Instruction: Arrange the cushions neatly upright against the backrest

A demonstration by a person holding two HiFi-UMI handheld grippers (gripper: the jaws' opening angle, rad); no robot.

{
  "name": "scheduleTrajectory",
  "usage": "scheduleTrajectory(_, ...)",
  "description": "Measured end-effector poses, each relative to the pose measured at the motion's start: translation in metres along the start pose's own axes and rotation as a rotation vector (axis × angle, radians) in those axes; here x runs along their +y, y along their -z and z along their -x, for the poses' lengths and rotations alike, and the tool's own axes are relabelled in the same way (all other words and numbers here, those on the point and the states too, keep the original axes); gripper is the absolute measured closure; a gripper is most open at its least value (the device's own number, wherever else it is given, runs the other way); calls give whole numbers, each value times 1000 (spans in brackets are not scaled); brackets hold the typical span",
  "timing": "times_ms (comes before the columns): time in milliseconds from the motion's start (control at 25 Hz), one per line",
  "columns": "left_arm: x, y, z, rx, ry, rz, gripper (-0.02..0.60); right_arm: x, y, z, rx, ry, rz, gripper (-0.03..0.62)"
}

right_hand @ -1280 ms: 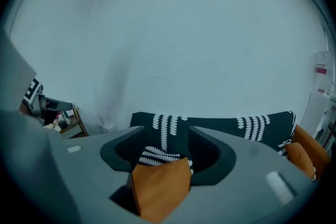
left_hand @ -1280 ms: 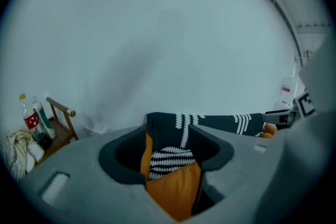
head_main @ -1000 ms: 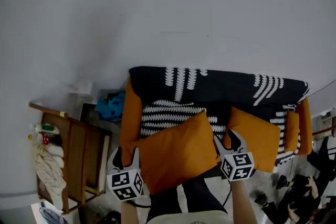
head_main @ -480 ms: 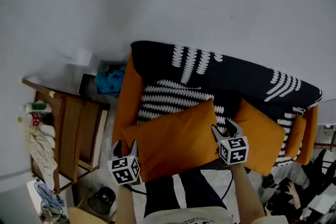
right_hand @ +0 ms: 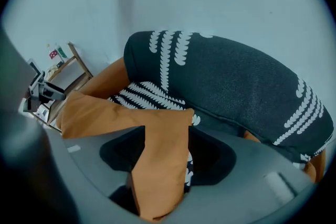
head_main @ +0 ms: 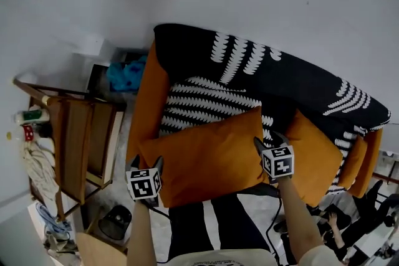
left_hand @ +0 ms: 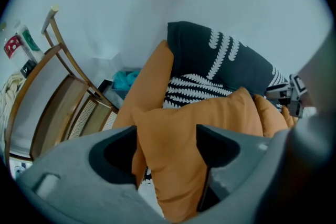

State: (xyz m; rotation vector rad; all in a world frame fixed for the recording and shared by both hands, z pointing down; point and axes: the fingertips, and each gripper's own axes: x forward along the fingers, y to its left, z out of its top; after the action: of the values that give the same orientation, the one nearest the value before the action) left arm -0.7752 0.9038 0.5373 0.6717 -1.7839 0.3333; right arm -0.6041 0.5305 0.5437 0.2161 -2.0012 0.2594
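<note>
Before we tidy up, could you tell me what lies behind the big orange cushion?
Behind the big orange cushion shows a black-and-white patterned cushion, in front of the dark backrest. Its lower part and the seat below are covered.

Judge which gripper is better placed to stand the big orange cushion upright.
Likely right: the right gripper pinches a corner of the orange cushion, while the left gripper has just been opening its fingers around the other end.

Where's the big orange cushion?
In the head view, the big orange cushion is at the sofa's left half, in front of the striped cushion, a second orange cushion at its right.
</note>
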Motion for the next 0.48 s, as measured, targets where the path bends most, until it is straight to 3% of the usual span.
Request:
scheduleTrajectory(200,1,24,-26,96,17,12,213,-12,18,-35,95,-22,62,317)
scheduleTrajectory(480,7,29,-56,76,28,43,219,-7,30,-85,207,-91,112,277)
